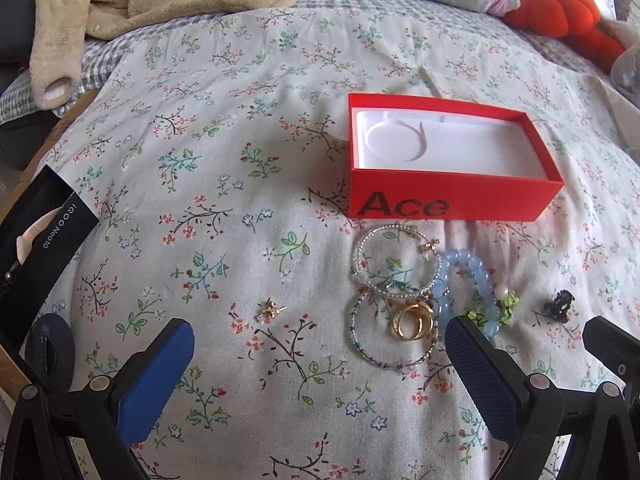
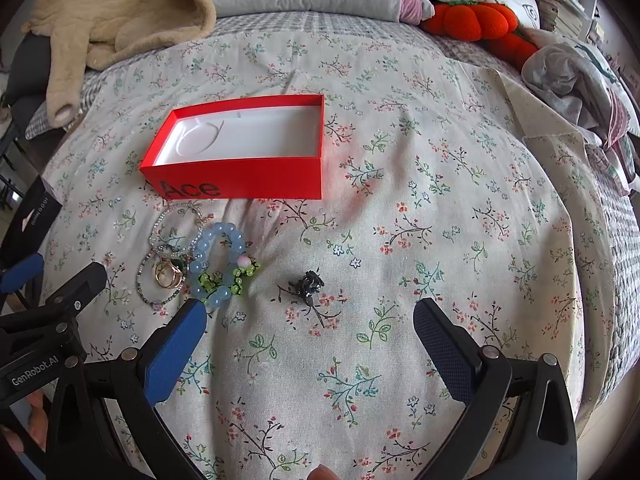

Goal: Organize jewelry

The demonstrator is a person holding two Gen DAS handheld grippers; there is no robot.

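Two gold rings [image 1: 414,320] amid beaded bracelets [image 1: 400,272] | red box [image 1: 448,196] empty | both grippers' fingers [image 1: 160,364] apart

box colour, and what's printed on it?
Red box with a white insert and "Ace" in black on its near side. Clearest in the left wrist view.

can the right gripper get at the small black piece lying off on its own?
Probably yes. The right gripper is open, and the black piece lies alone on the floral bedspread just ahead between its fingers, apart from the blue bead bracelet. Nothing covers it.
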